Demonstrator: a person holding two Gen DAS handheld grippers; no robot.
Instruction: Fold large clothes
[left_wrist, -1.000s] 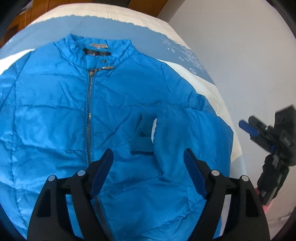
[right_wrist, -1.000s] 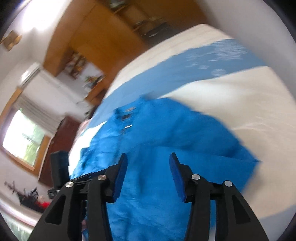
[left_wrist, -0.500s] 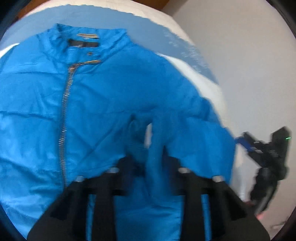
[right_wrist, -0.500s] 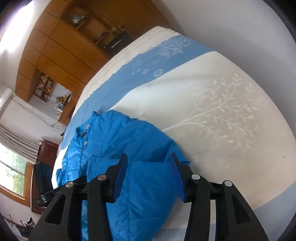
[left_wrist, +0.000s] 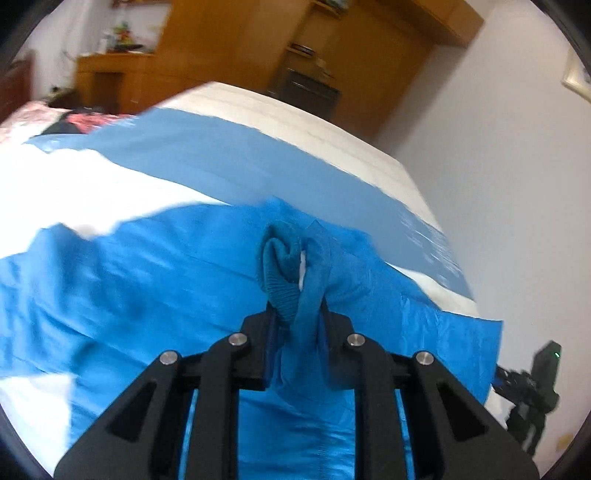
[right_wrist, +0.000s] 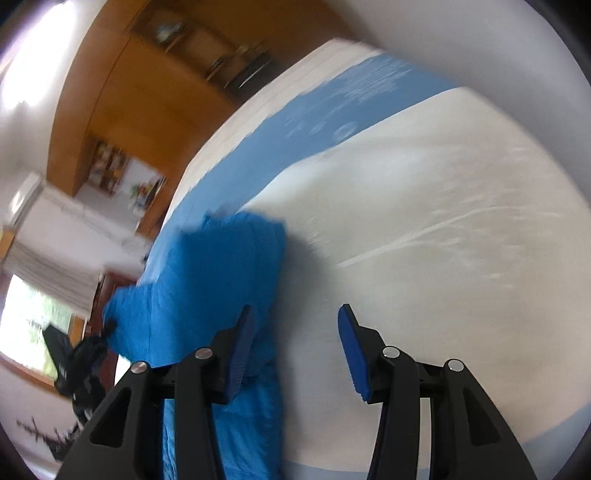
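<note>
A bright blue padded jacket (left_wrist: 147, 277) lies on the bed (left_wrist: 92, 184). My left gripper (left_wrist: 297, 314) is shut on its sleeve end, where the darker knitted cuff (left_wrist: 280, 266) bunches up between the pads and is lifted off the jacket body. In the right wrist view the raised jacket (right_wrist: 207, 280) hangs to the left, with the left gripper (right_wrist: 74, 354) dark at its lower corner. My right gripper (right_wrist: 293, 325) is open over the white sheet beside the jacket's right edge, with only sheet between its pads. It also shows as the right gripper (left_wrist: 532, 387) at the bed's right edge.
The bed sheet (right_wrist: 424, 221) is white with a blue stripe (left_wrist: 240, 162) across its far part. A plain wall (left_wrist: 498, 184) runs close along the bed's right side. Wooden cupboards (left_wrist: 240, 55) stand beyond the far end. A patterned cloth (left_wrist: 85, 122) lies far left.
My left gripper went from open above the jacket to shut on the sleeve cuff, then rose and tilted up with it. The right gripper dropped lower, staying open, and the jacket slid leftward in its view.
</note>
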